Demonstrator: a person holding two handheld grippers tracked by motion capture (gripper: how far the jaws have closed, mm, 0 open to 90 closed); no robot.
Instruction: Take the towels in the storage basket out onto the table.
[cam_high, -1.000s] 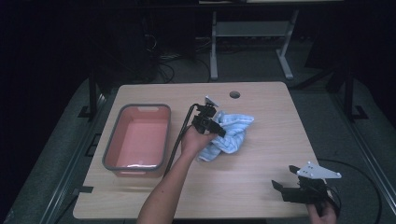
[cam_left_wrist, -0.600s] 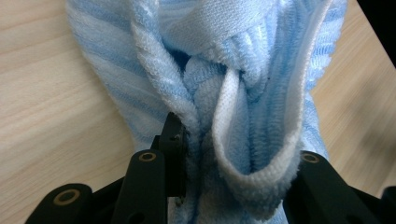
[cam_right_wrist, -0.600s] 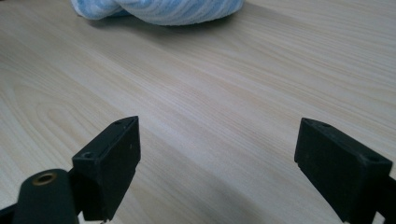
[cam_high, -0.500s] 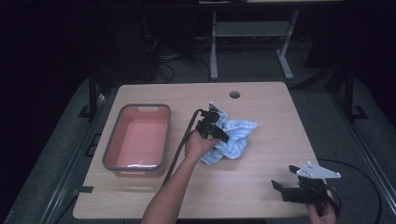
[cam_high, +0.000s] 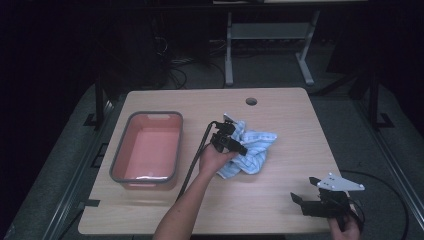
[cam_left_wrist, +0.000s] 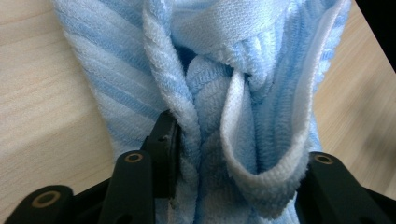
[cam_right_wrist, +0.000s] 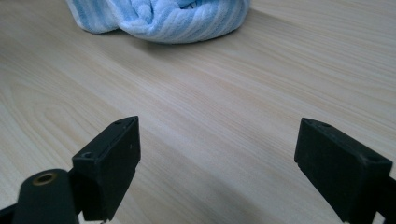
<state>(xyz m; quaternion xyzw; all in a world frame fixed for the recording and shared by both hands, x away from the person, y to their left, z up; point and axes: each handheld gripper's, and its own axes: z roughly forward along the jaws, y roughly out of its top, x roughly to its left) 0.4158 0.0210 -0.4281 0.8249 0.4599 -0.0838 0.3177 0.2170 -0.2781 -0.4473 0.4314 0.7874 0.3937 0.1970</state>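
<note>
Towel (cam_high: 252, 152) lies right of tub (cam_high: 148, 150) on table (cam_high: 280, 210)

From above, only the table (cam_high: 280, 200) is lit, apparently from overhead; the room around it sinks into near-black and the picture is grainy. Both close views are bright and evenly lit. The towel (cam_left_wrist: 210, 93) is sharp with soft shadows in its folds, while the right edge smears slightly.
</note>
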